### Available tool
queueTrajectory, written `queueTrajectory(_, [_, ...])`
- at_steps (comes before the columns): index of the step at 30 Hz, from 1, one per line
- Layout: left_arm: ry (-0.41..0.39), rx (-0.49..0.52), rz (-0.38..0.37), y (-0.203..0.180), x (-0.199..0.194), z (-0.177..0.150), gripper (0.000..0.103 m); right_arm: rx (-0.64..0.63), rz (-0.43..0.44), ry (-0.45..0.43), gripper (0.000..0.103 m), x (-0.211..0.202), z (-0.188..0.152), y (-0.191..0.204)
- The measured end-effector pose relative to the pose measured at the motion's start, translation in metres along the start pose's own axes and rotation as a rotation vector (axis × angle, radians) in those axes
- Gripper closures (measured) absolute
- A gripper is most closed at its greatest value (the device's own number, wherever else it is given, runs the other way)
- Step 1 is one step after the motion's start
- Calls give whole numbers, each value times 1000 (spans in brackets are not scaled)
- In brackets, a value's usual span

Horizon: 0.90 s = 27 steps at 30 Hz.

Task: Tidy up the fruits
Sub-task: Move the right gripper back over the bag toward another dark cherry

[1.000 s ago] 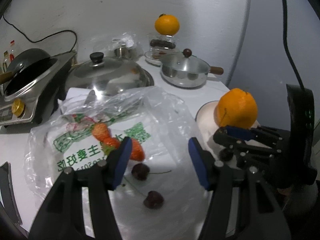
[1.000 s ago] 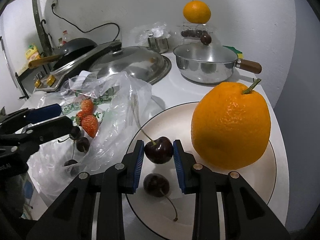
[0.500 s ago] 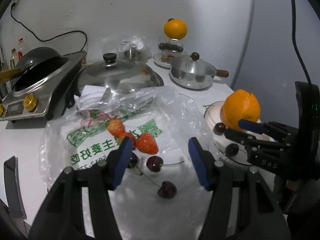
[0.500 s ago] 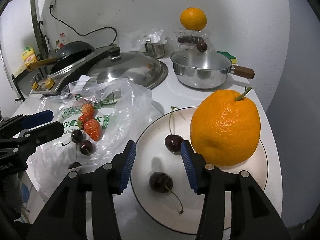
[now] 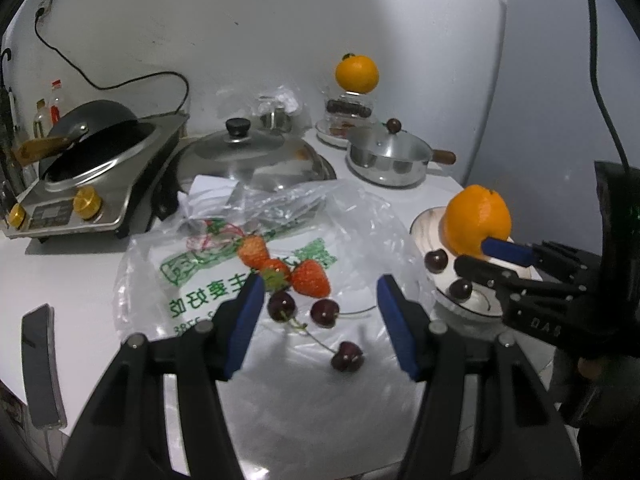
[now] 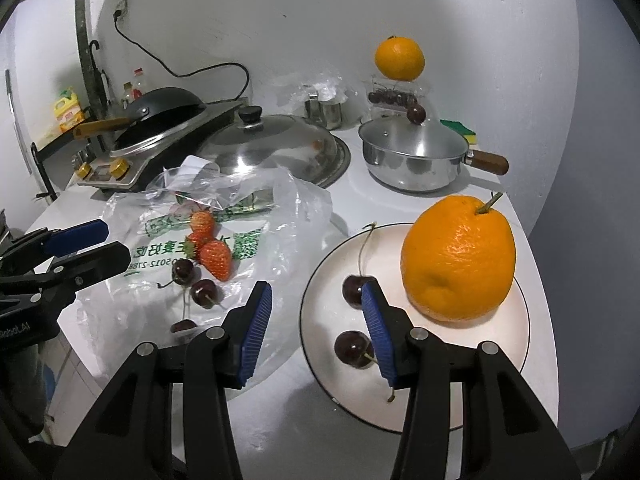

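Observation:
A white plate [image 6: 472,384] at the right holds a large orange [image 6: 458,258] and two cherries [image 6: 354,290] [image 6: 352,349]. A clear plastic bag [image 5: 188,276] lies flat at the left with strawberries [image 5: 310,279] and three cherries [image 5: 281,306] [image 5: 325,313] [image 5: 347,356] on it. My left gripper [image 5: 320,322] is open and empty, raised over the bag's cherries. My right gripper [image 6: 316,326] is open and empty, raised over the plate's left edge. The plate also shows in the left wrist view [image 5: 426,222].
A covered steel saucepan [image 6: 412,156], a large wok lid [image 6: 272,148] and a stove with a black pan [image 6: 160,116] stand behind. A second orange [image 6: 399,58] sits on a clear box at the back. A phone [image 5: 40,364] lies near the left edge.
My right gripper opened, released a cherry onto the plate and pulled back and left. My left gripper drew back and up from the bag, still open.

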<state>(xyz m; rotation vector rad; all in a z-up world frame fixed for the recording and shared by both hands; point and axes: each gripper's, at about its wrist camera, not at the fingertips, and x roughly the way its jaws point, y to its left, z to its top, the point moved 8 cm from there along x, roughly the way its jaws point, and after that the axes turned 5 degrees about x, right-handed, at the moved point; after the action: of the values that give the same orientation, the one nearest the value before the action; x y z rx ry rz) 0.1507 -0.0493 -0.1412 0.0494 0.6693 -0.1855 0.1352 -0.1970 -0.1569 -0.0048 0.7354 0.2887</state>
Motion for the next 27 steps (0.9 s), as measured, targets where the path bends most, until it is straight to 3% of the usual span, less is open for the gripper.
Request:
queueTrajectory(12, [-11,-34,34,25,-22,-16,43,-43,40,-15,53,-7,-1,36])
queueTrajectory(27, [16,-107,45,63,-27,-51,43,-137,120,65,54,22,-22,100])
